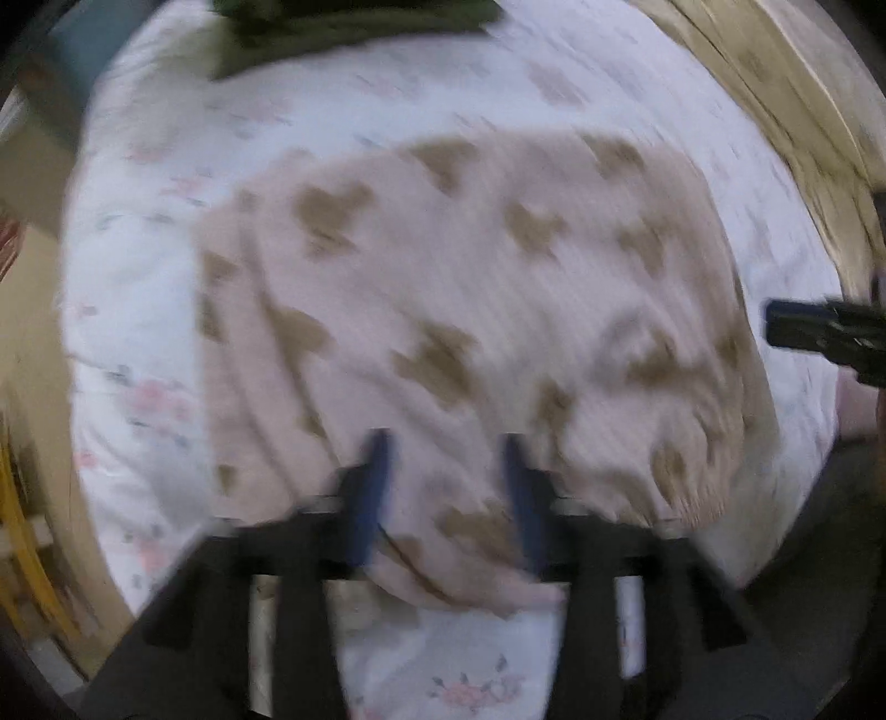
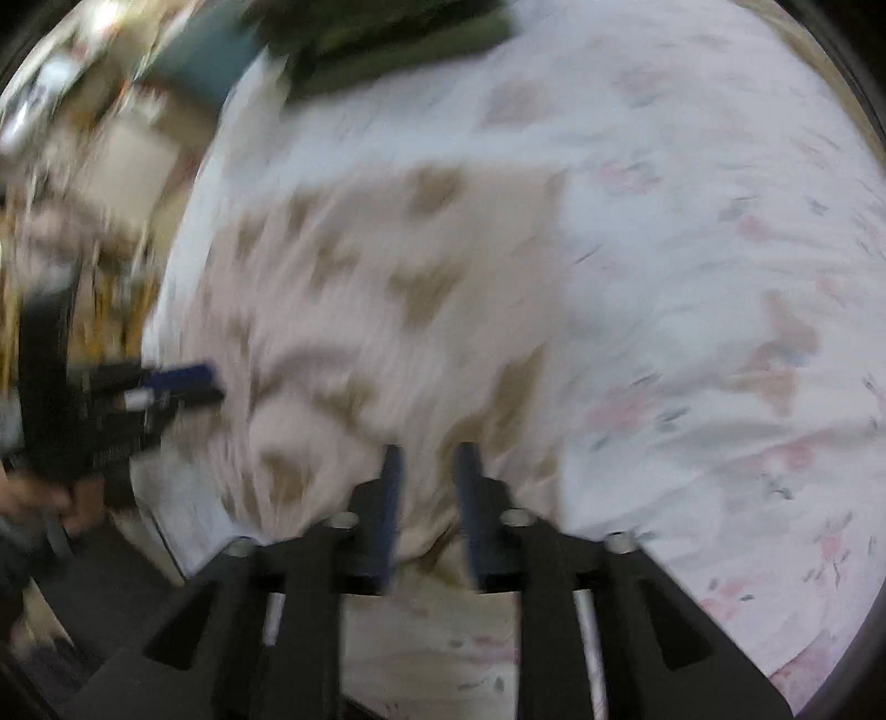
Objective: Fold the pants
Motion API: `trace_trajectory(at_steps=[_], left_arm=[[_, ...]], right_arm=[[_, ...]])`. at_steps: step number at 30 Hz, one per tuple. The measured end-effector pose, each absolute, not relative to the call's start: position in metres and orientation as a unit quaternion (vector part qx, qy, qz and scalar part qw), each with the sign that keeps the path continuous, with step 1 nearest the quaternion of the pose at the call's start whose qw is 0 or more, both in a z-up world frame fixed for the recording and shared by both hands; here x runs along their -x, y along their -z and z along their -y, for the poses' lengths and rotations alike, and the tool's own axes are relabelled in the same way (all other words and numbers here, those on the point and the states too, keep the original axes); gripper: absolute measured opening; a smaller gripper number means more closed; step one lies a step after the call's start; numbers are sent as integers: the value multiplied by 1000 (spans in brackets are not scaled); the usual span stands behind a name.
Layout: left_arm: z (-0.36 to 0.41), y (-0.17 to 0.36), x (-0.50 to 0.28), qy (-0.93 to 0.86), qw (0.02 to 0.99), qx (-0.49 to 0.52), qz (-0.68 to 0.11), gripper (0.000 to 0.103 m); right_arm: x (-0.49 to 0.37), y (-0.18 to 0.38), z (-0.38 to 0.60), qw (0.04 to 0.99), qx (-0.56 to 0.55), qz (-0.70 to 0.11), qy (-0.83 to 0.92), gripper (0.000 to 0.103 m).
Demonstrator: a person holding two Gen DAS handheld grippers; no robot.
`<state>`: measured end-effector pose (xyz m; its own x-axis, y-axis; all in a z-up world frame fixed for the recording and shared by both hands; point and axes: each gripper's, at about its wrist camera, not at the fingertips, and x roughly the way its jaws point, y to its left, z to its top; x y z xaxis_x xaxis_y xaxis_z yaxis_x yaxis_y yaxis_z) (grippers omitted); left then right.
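Pale pink pants with tan patches [image 1: 459,310] lie spread on a bed with a white floral sheet [image 1: 144,332]; both views are motion-blurred. My left gripper [image 1: 448,443] is open, its blue fingers apart over the near edge of the pants, holding nothing. My right gripper [image 2: 429,454] is open with a narrower gap, over the near edge of the pants [image 2: 360,310]. The right gripper shows at the right edge of the left wrist view [image 1: 775,321]. The left gripper shows at the left of the right wrist view [image 2: 210,382].
A dark green folded cloth [image 1: 343,27] lies at the far end of the bed, also in the right wrist view [image 2: 398,44]. A wooden bed frame [image 1: 786,94] runs along the right. Cluttered furniture [image 2: 83,166] stands beside the bed.
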<state>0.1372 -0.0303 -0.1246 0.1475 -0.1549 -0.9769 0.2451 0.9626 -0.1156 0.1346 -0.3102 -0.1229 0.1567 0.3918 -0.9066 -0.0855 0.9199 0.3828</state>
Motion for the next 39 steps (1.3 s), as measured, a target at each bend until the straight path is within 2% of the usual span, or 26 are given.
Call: trace_trajectory(at_steps=[1, 6, 7, 8, 10, 11, 16, 22, 24, 25, 26, 28, 29, 30, 31, 32, 33, 34, 35, 39], left_arm=[[27, 125, -141, 122, 760, -25, -638, 47], [11, 122, -161, 77, 778, -10, -624, 48], [4, 120, -169, 60, 783, -6, -619, 54], [-4, 118, -176, 48, 788, 2, -614, 66], [-28, 115, -189, 20, 800, 16, -599, 83], [-36, 114, -194, 7, 806, 21, -592, 86], [-67, 143, -236, 15, 781, 57, -622, 85], [-50, 157, -272, 102, 775, -9, -623, 83], [-38, 163, -273, 129, 767, -39, -627, 77], [-31, 168, -274, 138, 764, -55, -627, 67], [-27, 171, -275, 143, 761, -64, -629, 63], [-17, 175, -277, 152, 763, -63, -625, 63], [-13, 176, -279, 158, 764, -59, -623, 59], [-8, 177, -279, 165, 763, -59, -622, 49], [-5, 177, -279, 174, 760, -59, -623, 20], [4, 179, -279, 191, 752, -65, -627, 3], [10, 179, -281, 194, 751, -74, -627, 3], [16, 176, -279, 196, 753, -90, -621, 2], [20, 174, -280, 200, 754, -94, -618, 1], [26, 151, -293, 202, 781, -98, -583, 1]], right_arm=[[-138, 123, 318, 754, -139, -626, -143, 68], [-153, 131, 341, 753, -201, -616, -113, 71], [-158, 128, 340, 760, -194, -610, -114, 71], [-165, 124, 335, 766, -180, -606, -116, 71], [-180, 121, 323, 773, -160, -602, -120, 71], [-189, 123, 323, 776, -156, -600, -121, 71], [-233, 147, 315, 770, -154, -604, -134, 70], [-266, 165, 313, 761, -120, -612, -178, 70], [-270, 169, 317, 759, -117, -616, -178, 70], [-273, 172, 319, 757, -120, -618, -177, 70], [-275, 173, 319, 755, -123, -619, -178, 70], [-279, 176, 320, 750, -125, -623, -185, 69], [-280, 177, 319, 748, -124, -624, -190, 67], [-281, 178, 317, 746, -124, -624, -195, 66], [-282, 180, 315, 743, -124, -626, -202, 62], [-283, 183, 311, 735, -119, -633, -210, 49], [-284, 185, 308, 730, -111, -640, -212, 40], [-284, 185, 304, 728, -106, -640, -222, 15], [-283, 183, 302, 727, -102, -639, -230, 6], [-286, 150, 295, 765, -49, -597, -235, 3]])
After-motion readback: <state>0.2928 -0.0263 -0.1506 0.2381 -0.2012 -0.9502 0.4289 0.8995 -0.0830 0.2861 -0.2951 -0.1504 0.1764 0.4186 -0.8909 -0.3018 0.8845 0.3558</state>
